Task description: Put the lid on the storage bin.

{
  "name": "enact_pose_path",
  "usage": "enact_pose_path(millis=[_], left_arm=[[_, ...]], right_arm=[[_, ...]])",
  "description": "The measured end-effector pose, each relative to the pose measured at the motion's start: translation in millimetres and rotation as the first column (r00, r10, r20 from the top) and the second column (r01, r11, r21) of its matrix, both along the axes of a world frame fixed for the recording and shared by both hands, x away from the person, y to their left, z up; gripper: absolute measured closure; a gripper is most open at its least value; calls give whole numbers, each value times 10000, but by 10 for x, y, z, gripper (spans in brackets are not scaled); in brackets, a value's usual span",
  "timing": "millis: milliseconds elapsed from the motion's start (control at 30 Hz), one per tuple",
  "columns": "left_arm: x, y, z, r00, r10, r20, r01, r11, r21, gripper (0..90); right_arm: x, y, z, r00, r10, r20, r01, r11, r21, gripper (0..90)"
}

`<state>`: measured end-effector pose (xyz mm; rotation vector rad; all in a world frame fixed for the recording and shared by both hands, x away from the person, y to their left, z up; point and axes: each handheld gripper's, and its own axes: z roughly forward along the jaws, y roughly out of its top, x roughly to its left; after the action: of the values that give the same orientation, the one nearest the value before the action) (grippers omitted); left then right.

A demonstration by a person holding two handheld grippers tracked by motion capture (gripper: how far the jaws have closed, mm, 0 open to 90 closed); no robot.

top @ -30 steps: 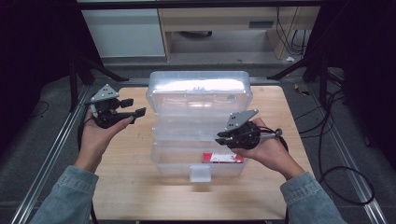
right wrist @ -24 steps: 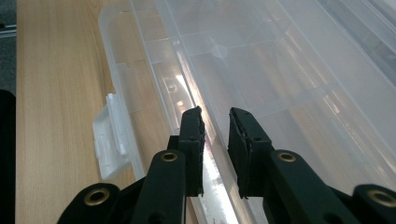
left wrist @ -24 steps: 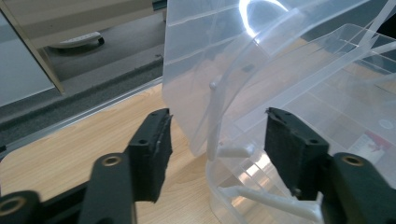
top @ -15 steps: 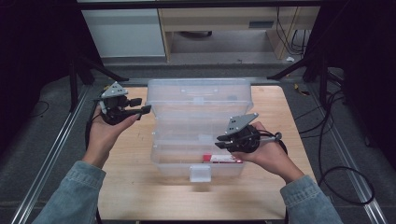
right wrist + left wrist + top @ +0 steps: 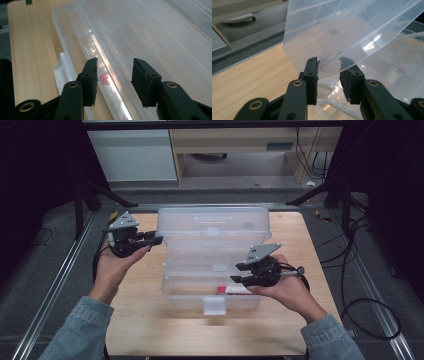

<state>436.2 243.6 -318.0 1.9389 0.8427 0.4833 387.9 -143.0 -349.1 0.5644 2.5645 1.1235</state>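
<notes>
Obs. 1: The clear box sits mid-bench, latch tab at its 6 o'clock edge. A red-and-white packet lies inside near the front wall, toward 5 o'clock.

Obs. 2: Change over the last second: the lid has swung up and back and now stands raised on the 12 o'clock side of the box. The box itself has not shifted.

Obs. 3: The left tool has come in to the lid's 9 o'clock edge and its jaws have just been closing. In the left gripper view the lid's curved rim runs between them. I read the left tool as clenched on the lid, though a little daylight beside the thin plastic leaves some doubt.

Obs. 4: The right tool sits over the front rim at about 4 o'clock. Its jaws have just been opening. In the right gripper view the rim passes between them with neither pad on it: released.

Judgement: the hold has passed from right to left. The left tool now keeps the lid open, freeing the right for the packet. Risk: the lid slipping from a thin-edge pinch.
</notes>
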Motion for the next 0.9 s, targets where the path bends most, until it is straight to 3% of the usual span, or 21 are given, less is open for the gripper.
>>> enact_pose_path(millis=[100,267,533,800,900], left_arm=[[-14,9,-9,10000,-27,-84,26,10000,-50,675],[-45,13,-27,9999,-80,-150,79,10000,-42,669],[-107,31,-79,9997,-176,-196,175,9998,-65,661],[-159,30,-110,9995,-243,-183,244,9997,86,659],[-174,35,-137,9994,-249,-226,248,9997,-64,653]], right_arm=[[-21,-57,24,9996,-226,-192,236,9983,524,466],[-32,-168,62,9974,-692,-175,705,9940,836,455],[-40,-384,91,9893,-1432,-276,1452,9845,987,592],[-60,-551,143,9789,-2042,-49,2036,9737,1027,684],[-45,-617,145,9735,-2284,-54,2276,9675,1101,729]])
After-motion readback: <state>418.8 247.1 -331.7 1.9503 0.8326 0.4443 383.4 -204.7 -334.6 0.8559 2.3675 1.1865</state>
